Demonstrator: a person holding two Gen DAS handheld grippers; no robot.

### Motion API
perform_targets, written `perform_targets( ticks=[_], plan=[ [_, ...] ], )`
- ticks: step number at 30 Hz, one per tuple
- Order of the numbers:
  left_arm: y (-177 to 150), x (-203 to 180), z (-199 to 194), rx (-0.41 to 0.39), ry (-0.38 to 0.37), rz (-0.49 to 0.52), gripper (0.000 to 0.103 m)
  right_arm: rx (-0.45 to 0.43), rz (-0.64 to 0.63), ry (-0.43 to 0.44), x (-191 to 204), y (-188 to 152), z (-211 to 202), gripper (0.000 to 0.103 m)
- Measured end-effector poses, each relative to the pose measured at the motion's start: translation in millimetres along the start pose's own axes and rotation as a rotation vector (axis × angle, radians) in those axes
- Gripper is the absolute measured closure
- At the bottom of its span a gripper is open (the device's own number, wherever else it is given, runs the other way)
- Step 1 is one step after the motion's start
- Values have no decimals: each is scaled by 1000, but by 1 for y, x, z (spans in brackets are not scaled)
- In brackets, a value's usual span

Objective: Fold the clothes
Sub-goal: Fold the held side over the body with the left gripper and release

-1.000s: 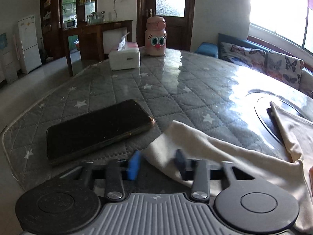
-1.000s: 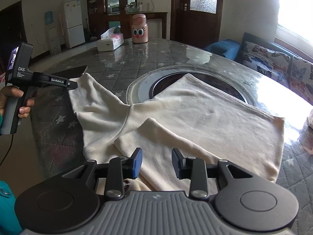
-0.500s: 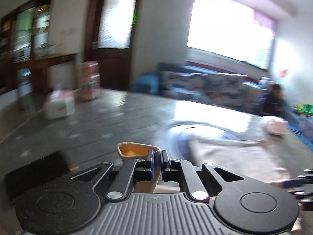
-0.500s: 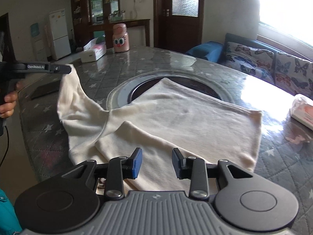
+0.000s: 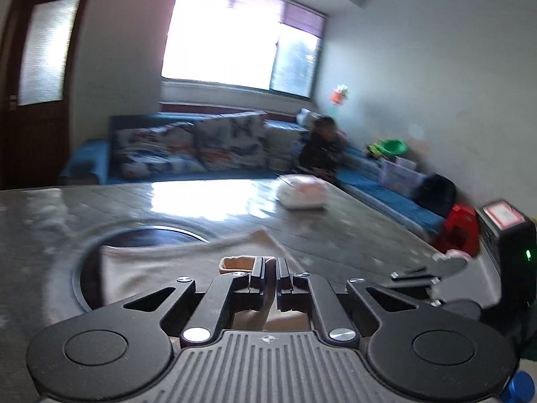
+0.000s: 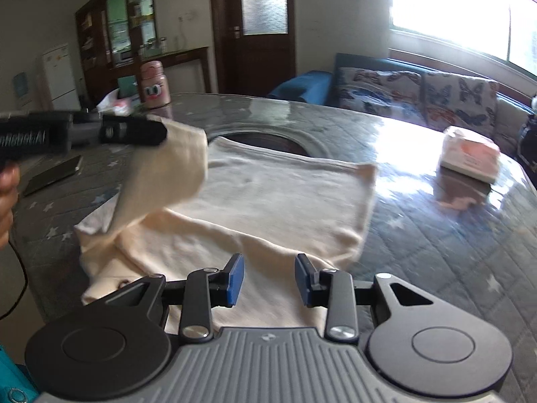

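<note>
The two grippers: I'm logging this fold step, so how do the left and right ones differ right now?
The left gripper is shut on the cream garment's sleeve and holds it raised above the table; the right gripper is open and holds nothing. The left one's blue pads are hidden by cloth; the right one's blue pads show plainly, hovering over the garment's near edge. Both share the same black two-finger build.

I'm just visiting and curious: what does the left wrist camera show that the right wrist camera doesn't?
Only the left wrist view shows a child on the blue sofa, and its own left gripper shut on the cream sleeve.

Only the right wrist view shows the phone, the pink bottle and the open right gripper.

Both show the cream garment and the tissue pack.
</note>
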State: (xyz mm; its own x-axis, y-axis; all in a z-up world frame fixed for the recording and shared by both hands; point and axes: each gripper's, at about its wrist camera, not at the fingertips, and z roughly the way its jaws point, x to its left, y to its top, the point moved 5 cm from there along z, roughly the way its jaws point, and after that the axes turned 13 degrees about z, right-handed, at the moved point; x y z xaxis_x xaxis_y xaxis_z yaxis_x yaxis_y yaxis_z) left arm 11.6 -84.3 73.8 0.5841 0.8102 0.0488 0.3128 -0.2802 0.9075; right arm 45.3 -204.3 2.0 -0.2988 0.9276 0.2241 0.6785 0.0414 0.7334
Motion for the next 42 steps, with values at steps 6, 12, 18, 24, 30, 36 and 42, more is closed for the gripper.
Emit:
perform_targets(
  ticks=[6, 12, 18, 24, 30, 36, 42],
  plan=[
    [-25, -18, 21, 80, -74, 27, 91, -3, 39, -14, -11, -2, -2, 70],
    [-40, -11, 8, 104, -78, 52, 68, -8, 39, -4, -7, 2, 3, 70],
    [-64, 33, -8, 165, 27, 9, 68, 24, 23, 19, 4, 3, 17, 70],
    [-83, 73, -19, 207, 112, -44, 68, 52, 29, 4, 5, 0, 39, 70],
    [-96, 97, -16, 260, 163, -80, 70, 79, 36, 1, 4, -4, 48, 79],
    [-79, 92, -17, 201, 161, -70, 71, 67, -3, -15, 10, -2, 48, 92],
    [-72, 88, 1, 177, 143, -35, 76, 24, -34, -39, 14, 4, 37, 97]
  ],
)
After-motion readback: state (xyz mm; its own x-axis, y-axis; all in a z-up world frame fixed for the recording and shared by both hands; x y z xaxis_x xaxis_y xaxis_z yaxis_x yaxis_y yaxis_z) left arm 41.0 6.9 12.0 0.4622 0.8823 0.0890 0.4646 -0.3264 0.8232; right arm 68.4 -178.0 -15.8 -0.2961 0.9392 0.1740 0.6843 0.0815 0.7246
